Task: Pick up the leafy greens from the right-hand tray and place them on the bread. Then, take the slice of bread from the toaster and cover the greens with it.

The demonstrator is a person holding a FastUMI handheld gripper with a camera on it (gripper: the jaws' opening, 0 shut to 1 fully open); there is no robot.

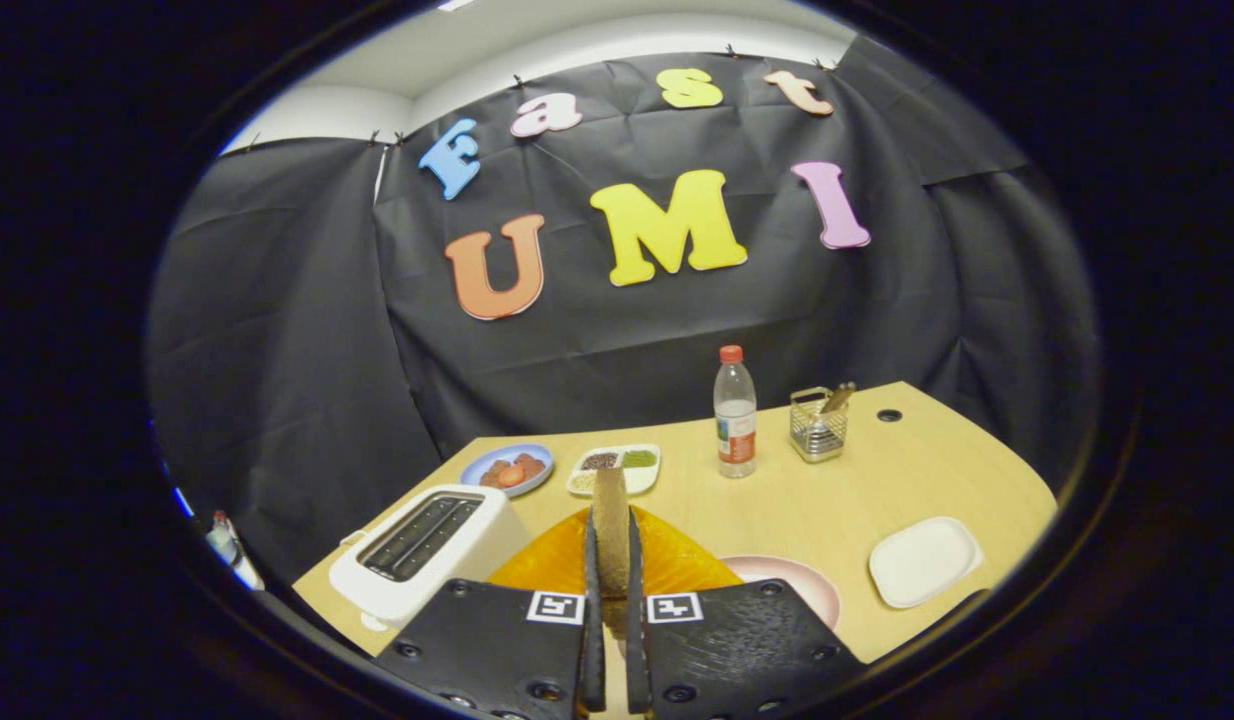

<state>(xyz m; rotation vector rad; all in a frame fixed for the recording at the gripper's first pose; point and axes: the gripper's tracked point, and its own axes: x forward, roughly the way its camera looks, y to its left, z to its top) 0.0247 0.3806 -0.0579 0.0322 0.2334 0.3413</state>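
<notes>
My gripper is shut on a slice of bread, held upright and edge-on between the two fingers, raised above the table. The white toaster sits just left of the fingers with both slots empty. Under and behind the held slice lies an orange mat or board. A pink plate shows just right of the fingers, partly hidden by them. A white tray lies further right, with nothing on it. What lies on the pink plate is hidden.
On the wooden table beyond the fingers stand a blue plate with food, a white divided dish, a water bottle with a red cap and a wire holder with utensils. A cable hole is at the far right.
</notes>
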